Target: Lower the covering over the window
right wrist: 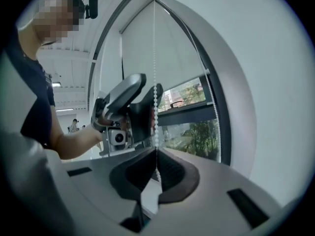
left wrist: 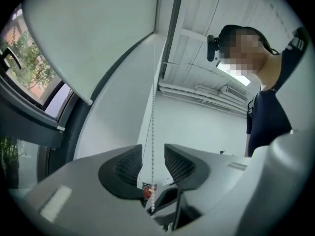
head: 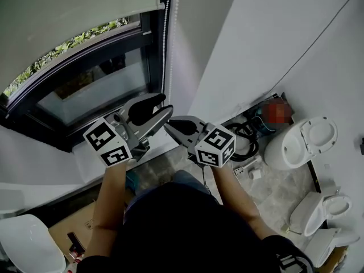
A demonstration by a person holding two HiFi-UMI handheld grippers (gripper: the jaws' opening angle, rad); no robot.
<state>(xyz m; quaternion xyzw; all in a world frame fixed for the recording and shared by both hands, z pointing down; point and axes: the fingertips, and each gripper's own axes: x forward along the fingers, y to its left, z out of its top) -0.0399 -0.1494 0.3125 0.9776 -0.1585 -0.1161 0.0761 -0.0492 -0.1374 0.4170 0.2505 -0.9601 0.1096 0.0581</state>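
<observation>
White walls, dark-framed window point(head: 85, 90) on the left, tiled floor below with two white toilets point(head: 301, 141) on the right. One roller blind point(head: 74, 10), one bead chain point(head: 166, 33), two grippers.

Blind: plain pale grey-white sheet at the top of the window. Its bottom edge runs across the window's width. It covers only the upper part; the glass below is bare and shows green plants outside.

Chain: small white beads, hanging straight up-and-down at the window's right edge. In the right gripper view one strand point(right wrist: 155, 58) drops in front of the blind, and a second strand hangs by the frame.

Left gripper point(left wrist: 152, 154): jaws apart. The chain point(left wrist: 153, 132) runs down through the gap and neither pad presses on it. It is the higher of the two on the chain, pointing slightly upward.

Right gripper point(right wrist: 156, 156): jaws closed, pinching the chain between the pads. In the head view it sits just below and beside the left one point(head: 166, 104), roughly level.
</observation>
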